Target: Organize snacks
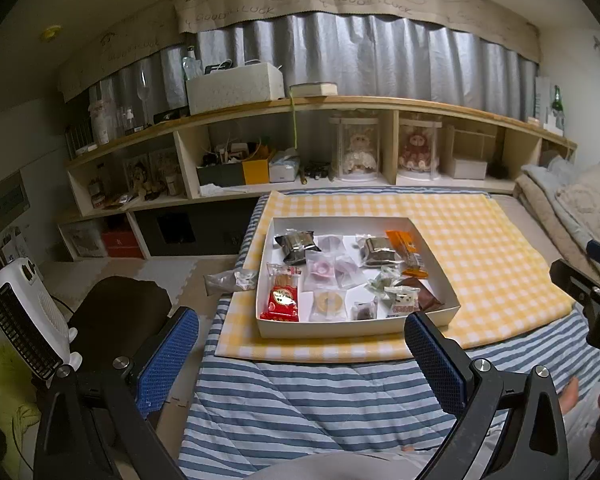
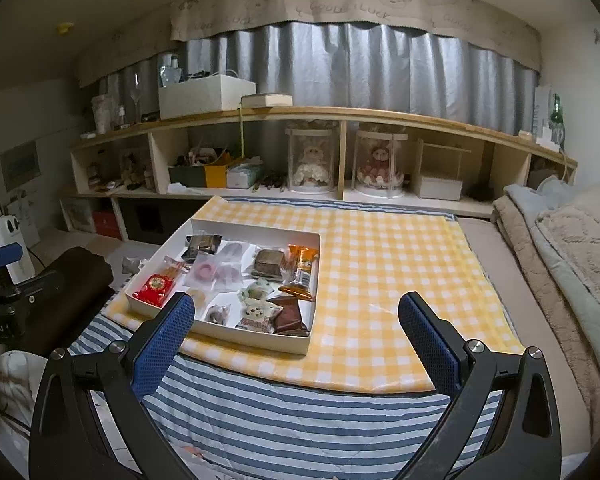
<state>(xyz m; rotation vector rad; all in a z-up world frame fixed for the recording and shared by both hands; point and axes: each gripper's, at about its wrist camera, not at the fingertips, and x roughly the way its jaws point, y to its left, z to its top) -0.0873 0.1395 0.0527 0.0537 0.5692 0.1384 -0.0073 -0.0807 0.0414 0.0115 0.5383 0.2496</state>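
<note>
Glossy checked mat (image 2: 380, 280), matt white cardboard box (image 2: 256, 343), quilted striped cloth (image 2: 280, 420).

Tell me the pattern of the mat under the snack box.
Yellow-and-white check mat, clearest in the right wrist view.

— Left wrist view: position?
— Low over the striped blanket (image 1: 284, 396), looking forward between its blue fingers (image 1: 434, 354) toward the shelf unit (image 1: 340, 104); white snack box (image 1: 352, 330) near, roughly centred.
— Right wrist view?
— Same height and heading, set further right — the box (image 2: 256, 340) sits left of centre, folded bedding (image 2: 560, 248) at the right edge.
— Shared ground?
— Box, yellow checked cloth (image 1: 480, 248), shelf unit, grey curtain (image 2: 360, 68); each view catches the other tool at its margin.
</note>
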